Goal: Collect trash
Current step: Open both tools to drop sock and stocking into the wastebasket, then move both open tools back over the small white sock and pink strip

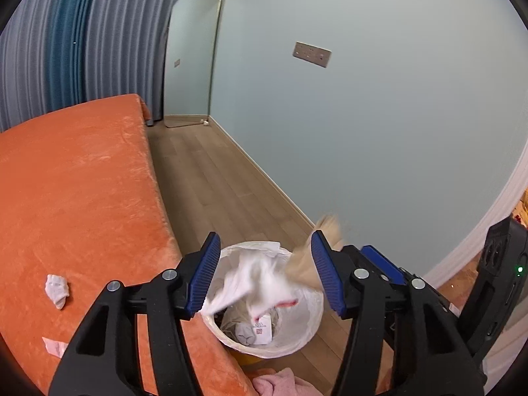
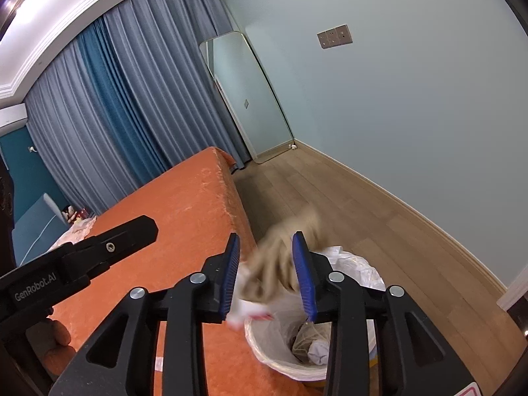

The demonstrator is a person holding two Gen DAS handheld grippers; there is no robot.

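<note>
A waste bin (image 1: 307,330) lined with a white plastic bag stands on the floor by the bed; it also shows in the right wrist view (image 2: 264,340). My left gripper (image 1: 265,277) is open above it, and a blurred white wrapper (image 1: 254,283) falls between its fingers. My right gripper (image 2: 267,274) is open over the bin, with a blurred beige piece of paper (image 2: 280,250) dropping between its fingers; the beige paper also shows in the left wrist view (image 1: 310,264). A crumpled grey-white scrap (image 1: 57,290) and a white paper slip (image 1: 54,346) lie on the orange bed.
The orange bed (image 1: 72,198) fills the left. Wood floor (image 1: 214,181) runs between bed and pale wall. A mirror (image 1: 191,59) leans in the far corner beside blue curtains (image 2: 109,105). A pink cloth (image 1: 280,384) lies near the bin.
</note>
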